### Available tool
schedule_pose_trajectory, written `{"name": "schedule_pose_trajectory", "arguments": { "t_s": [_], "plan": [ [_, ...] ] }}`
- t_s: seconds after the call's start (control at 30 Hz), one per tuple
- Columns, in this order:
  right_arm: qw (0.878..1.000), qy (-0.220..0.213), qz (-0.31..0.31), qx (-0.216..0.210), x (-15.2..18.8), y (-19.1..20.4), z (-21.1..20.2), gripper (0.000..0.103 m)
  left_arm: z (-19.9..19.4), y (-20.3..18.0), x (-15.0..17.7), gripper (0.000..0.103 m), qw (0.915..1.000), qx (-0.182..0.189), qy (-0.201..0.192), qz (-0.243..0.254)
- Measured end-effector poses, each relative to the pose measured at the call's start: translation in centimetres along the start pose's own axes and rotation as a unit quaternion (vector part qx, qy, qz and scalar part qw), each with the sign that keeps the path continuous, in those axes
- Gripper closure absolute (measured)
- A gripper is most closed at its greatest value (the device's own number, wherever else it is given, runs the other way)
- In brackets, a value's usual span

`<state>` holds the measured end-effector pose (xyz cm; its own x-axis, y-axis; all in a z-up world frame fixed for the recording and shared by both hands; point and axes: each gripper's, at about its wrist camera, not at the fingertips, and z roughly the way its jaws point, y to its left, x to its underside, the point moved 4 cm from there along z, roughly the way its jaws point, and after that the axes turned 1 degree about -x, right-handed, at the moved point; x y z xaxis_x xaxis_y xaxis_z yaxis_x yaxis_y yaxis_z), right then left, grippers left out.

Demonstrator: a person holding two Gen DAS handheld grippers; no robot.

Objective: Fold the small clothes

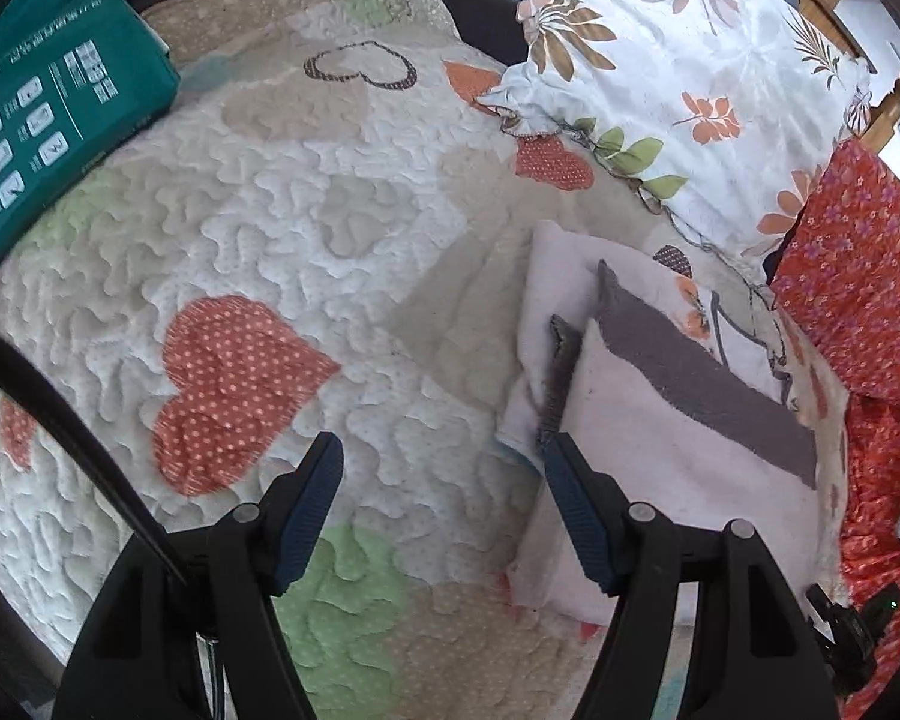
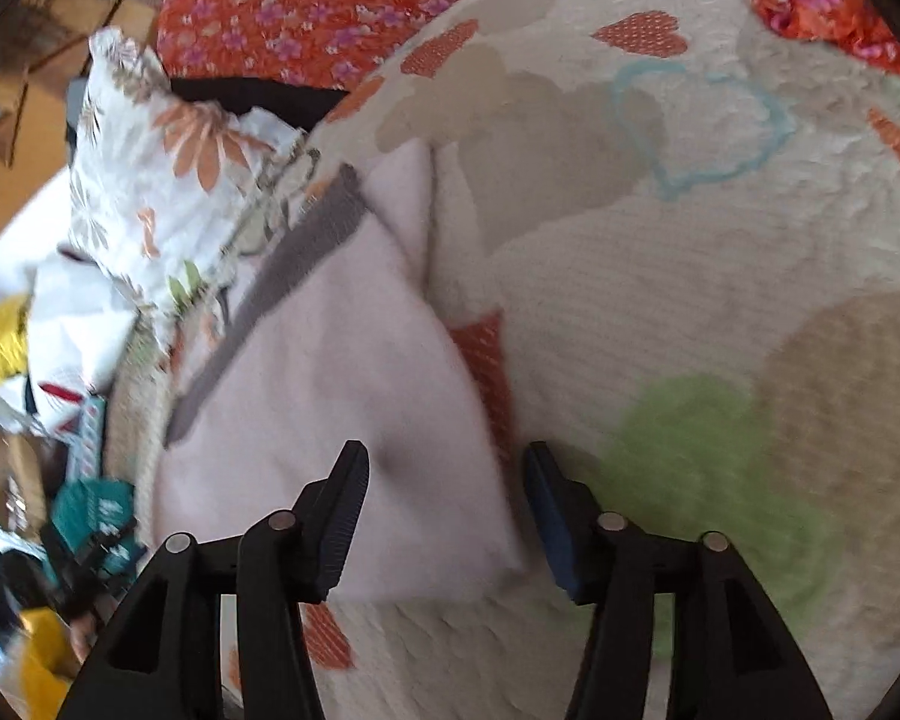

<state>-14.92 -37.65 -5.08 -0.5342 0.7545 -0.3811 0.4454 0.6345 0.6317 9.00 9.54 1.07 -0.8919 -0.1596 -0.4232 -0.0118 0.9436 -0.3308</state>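
Quilted bedspread [image 1: 282,192] bears folded pink garment [image 1: 678,456], seemingly touching gaping left tool [image 1: 441,456].

Left gripper [image 1: 441,456] with jaws spread wide, nothing between them, right gripper [image 2: 447,465] likewise gaping, both angled downward

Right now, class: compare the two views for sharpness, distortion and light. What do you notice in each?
Left wrist view: sharp, quilt stitching crisp; fisheye bends the edges, dark corners; soft daylight, faint shadow beside the garment. Right wrist view: blurred, smeared most on the green patch and the garment's edge; the gripper stays sharp, suggesting camera motion.
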Motion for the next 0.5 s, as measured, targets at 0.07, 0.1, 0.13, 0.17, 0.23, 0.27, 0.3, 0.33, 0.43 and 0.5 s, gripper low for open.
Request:
{"name": "schedule_pose_trajectory", "arguments": {
  "t_s": [0.07, 0.1, 0.13, 0.17, 0.23, 0.27, 0.3, 0.33, 0.43, 0.5],
  "plan": [
    [1.0, 0.001, -0.001, -0.011, -0.2, 1.0, 1.2, 0.043, 0.0, 0.2, 0.0, 0.034, 1.0, 0.003, 0.003, -0.007],
    [1.0, -0.001, -0.005, -0.011, 0.0, 1.4, 1.5, 0.044, -0.1, 0.3, -0.1, 0.034, 0.9999, 0.004, 0.002, -0.012],
    [1.0, -0.003, -0.013, -0.006, 0.2, 2.0, 2.0, 0.046, -0.1, 0.3, -0.3, 0.034, 0.9999, 0.006, 0.002, -0.015],
    [1.0, -0.002, -0.027, 0.009, 0.3, 2.8, 2.6, 0.058, -0.3, 0.5, -0.4, 0.034, 0.9997, 0.011, 0.0, -0.021],
    [0.999, 0.016, -0.047, 0.018, 0.5, 4.0, 3.3, 0.087, -0.7, 0.8, -0.7, 0.034, 0.9994, 0.017, -0.003, -0.03],
    [0.998, 0.012, -0.055, 0.029, 0.4, 4.9, 3.0, 0.087, -1.0, 1.0, -0.9, 0.034, 0.9992, 0.021, -0.006, -0.035],
    [0.997, 0.009, -0.069, 0.036, 0.3, 6.1, 2.7, 0.087, -1.3, 1.2, -1.1, 0.034, 0.999, 0.022, -0.008, -0.037],
    [0.996, 0.004, -0.081, 0.032, 0.1, 7.6, 2.4, 0.087, -1.6, 1.4, -1.3, 0.034, 0.9989, 0.024, -0.011, -0.039],
    [0.99, -0.013, -0.135, 0.028, -0.3, 13.5, 1.8, 0.087, -2.5, 2.0, -2.2, 0.034, 0.9981, 0.032, -0.023, -0.048],
    [0.984, -0.013, -0.176, 0.016, 0.0, 18.0, 2.3, 0.088, -3.0, 2.7, -2.8, 0.034, 0.9971, 0.036, -0.033, -0.059]
  ]
}}
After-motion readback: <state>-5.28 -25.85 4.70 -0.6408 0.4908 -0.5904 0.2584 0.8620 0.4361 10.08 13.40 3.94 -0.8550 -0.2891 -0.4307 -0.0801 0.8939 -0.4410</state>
